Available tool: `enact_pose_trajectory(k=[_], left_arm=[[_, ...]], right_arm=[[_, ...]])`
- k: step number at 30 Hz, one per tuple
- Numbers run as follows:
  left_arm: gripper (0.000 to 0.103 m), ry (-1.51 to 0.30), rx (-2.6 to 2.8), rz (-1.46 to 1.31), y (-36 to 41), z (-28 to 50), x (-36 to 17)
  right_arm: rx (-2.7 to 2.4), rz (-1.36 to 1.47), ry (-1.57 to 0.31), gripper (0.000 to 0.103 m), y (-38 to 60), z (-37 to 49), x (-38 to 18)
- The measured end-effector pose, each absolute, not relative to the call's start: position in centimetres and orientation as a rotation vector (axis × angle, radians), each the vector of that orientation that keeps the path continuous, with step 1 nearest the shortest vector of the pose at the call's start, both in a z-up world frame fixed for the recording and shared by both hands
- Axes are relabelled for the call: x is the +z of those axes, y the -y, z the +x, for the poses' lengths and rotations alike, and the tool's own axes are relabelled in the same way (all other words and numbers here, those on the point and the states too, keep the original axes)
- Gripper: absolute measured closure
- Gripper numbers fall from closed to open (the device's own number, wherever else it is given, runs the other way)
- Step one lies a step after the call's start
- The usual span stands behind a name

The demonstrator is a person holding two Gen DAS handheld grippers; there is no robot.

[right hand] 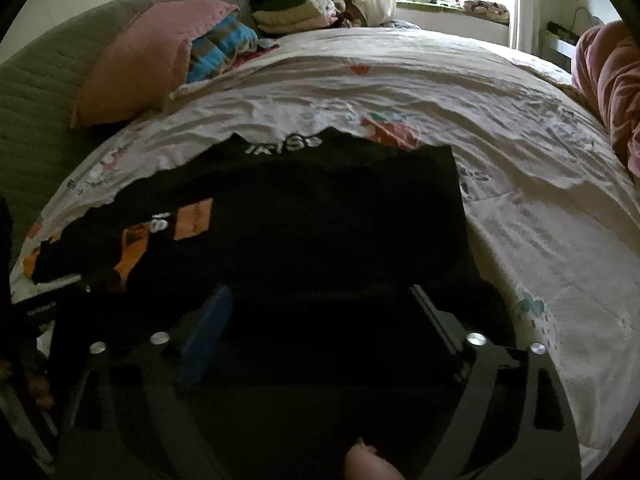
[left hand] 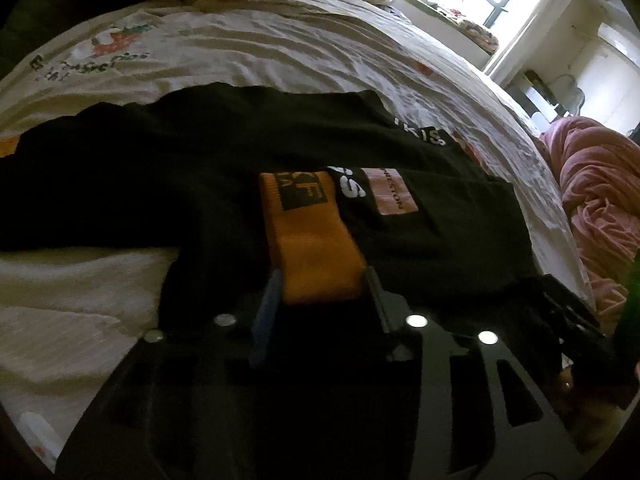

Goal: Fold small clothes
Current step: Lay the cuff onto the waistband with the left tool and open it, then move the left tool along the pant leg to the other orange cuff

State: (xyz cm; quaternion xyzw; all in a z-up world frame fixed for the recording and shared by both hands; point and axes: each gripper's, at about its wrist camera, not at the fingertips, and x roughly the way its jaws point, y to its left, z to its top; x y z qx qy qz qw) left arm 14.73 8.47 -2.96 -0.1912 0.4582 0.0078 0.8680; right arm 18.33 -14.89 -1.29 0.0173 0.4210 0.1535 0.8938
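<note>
Bedsheet [right hand: 500, 184] under garment [right hand: 320, 208], before right claw [right hand: 320, 304]

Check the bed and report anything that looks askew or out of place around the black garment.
Nothing is damaged or spilled. The black garment lies mostly flat on the white printed bedsheet, though its orange strip sits slanted. A pink blanket is bunched at the bed's edge, and clothes are piled loosely near the window.
</note>
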Motion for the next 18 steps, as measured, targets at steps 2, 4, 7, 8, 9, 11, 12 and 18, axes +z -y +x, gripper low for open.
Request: enact_pose_trajectory(k=[2,4,7,8,9,11,12,18], left_arm=[[0.066,-0.956,0.019,-0.407,-8.7,14.5,-2.9],[0.056,-0.953,0.030,-0.402,-8.9,14.3,-2.7],[0.044,-0.937,0.039,-0.392,-9.1,13.8,-2.2],[0.042,-0.932,0.041,-0.388,-9.1,13.7,-2.0],[0.037,-0.924,0.047,-0.380,-9.2,13.5,-1.8],[0.028,-0.908,0.056,-0.376,-9.3,13.2,-1.4],[0.021,-0.902,0.061,-0.380,-9.5,13.1,-1.2],[0.010,-0.870,0.103,-0.382,-10.6,12.4,-0.3]], right_arm=[[0.320,0.036,-0.858,0.008,14.7,18.0,-0.8],[0.324,0.037,-0.850,0.008,14.4,17.8,-0.4],[0.335,0.027,-0.842,0.006,13.9,17.5,0.0],[0.338,0.022,-0.838,0.006,13.6,17.4,0.1],[0.339,0.019,-0.836,0.006,13.4,17.3,0.2],[0.339,0.014,-0.834,0.005,13.1,17.2,0.4],[0.338,0.013,-0.833,0.005,13.0,17.2,0.5],[0.346,0.006,-0.814,0.005,12.2,16.6,1.3]])
